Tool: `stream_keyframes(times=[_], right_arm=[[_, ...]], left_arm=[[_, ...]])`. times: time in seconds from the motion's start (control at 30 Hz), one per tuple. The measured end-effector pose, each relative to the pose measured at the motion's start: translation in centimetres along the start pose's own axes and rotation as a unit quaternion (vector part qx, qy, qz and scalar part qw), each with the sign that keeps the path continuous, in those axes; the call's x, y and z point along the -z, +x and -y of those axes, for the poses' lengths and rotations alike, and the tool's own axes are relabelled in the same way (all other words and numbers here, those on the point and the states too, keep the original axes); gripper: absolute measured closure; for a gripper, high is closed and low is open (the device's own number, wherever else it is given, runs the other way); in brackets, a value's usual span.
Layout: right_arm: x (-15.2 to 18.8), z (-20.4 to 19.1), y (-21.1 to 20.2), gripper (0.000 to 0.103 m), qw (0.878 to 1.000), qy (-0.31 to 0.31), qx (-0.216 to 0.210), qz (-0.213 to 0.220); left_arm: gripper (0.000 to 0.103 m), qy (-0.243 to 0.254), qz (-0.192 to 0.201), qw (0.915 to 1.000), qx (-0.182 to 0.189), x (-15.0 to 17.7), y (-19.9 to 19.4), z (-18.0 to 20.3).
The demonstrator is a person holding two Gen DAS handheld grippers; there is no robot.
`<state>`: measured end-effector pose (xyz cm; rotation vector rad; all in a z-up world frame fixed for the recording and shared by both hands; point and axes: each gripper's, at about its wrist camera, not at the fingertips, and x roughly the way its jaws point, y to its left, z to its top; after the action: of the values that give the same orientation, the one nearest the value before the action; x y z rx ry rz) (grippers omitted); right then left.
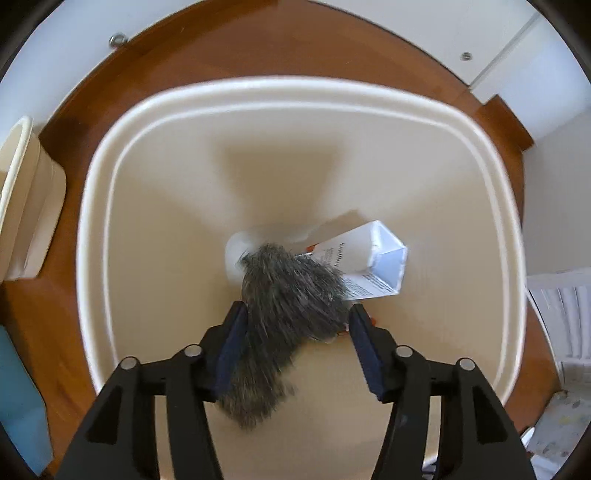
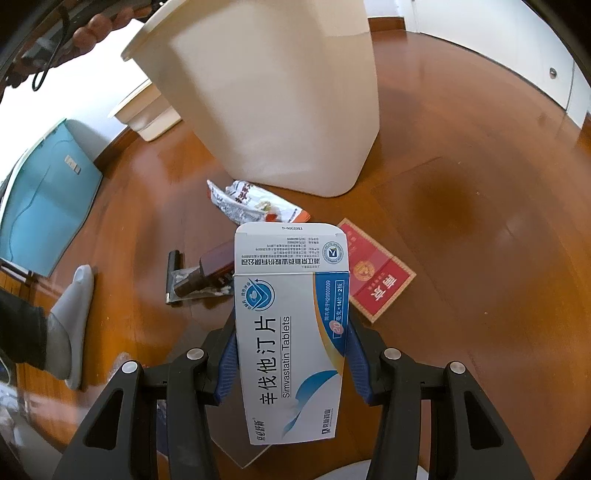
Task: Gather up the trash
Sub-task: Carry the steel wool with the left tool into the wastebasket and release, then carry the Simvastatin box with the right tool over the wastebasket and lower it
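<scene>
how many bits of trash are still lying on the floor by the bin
3: a crumpled wrapper at the bin's base, a red packet to the right, a dark brown packet to the left. The held box may hide more.

A carton [image 1: 373, 254] lies in the bin [image 1: 110, 206]; a wrapper [image 2: 251, 201] and flat pack [image 2: 376, 273] lie before the bin on the floor [image 2: 480, 258].

The floor [image 2: 461, 155] is shiny brown wood, and bright light shines on it. White cupboard doors [image 1: 424, 33] with small round metal knobs stand along the far edge. A white wall [image 2: 85, 92] is on one side, and a blue box [image 2: 44, 199] stands by it.
</scene>
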<state>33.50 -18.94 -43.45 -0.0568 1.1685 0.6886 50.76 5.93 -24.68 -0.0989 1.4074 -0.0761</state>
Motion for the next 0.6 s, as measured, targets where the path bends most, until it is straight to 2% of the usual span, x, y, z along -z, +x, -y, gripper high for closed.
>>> stream_keyframes(times=[0.03,0.13,0.23,0.33,0.43,0.5,0.6], right_arm=[[-0.2,0.1,-0.1,0.051,1.000,0.001,0.001,0.002],[-0.5,0.4,-0.1,0.051,1.000,0.003,-0.001,0.003],[-0.9,0.2,-0.3,0.051,1.000,-0.008,0.006,0.003],[-1.7,0.5,-1.8,0.051,0.999,-0.011,0.018,0.024],[-3.6,1.3,-4.7,0.051,0.998,-0.011,0.033,0.060],[-5.5,1.8,-7.2,0.051,0.995,-0.006,0.039,0.093],[-8.2,1.9,-10.5,0.051,0.990,-0.007,0.041,0.138]], left_arm=[[0.046,0.007,0.010,0.9999,0.002,0.5,-0.4,0.1],[0.027,0.027,0.022,0.9994,-0.010,1.5,-1.3,0.4],[0.027,-0.003,0.051,0.9986,0.015,1.9,-3.4,-1.0],[0.027,-0.029,0.100,0.9940,0.032,3.3,-6.2,-1.5],[0.027,-0.050,0.157,0.9856,0.036,7.4,-8.9,-2.5],[0.026,-0.071,0.192,0.9784,0.028,11.6,-10.3,-3.2],[0.022,-0.104,0.210,0.9723,0.003,17.0,-9.9,-3.6]])
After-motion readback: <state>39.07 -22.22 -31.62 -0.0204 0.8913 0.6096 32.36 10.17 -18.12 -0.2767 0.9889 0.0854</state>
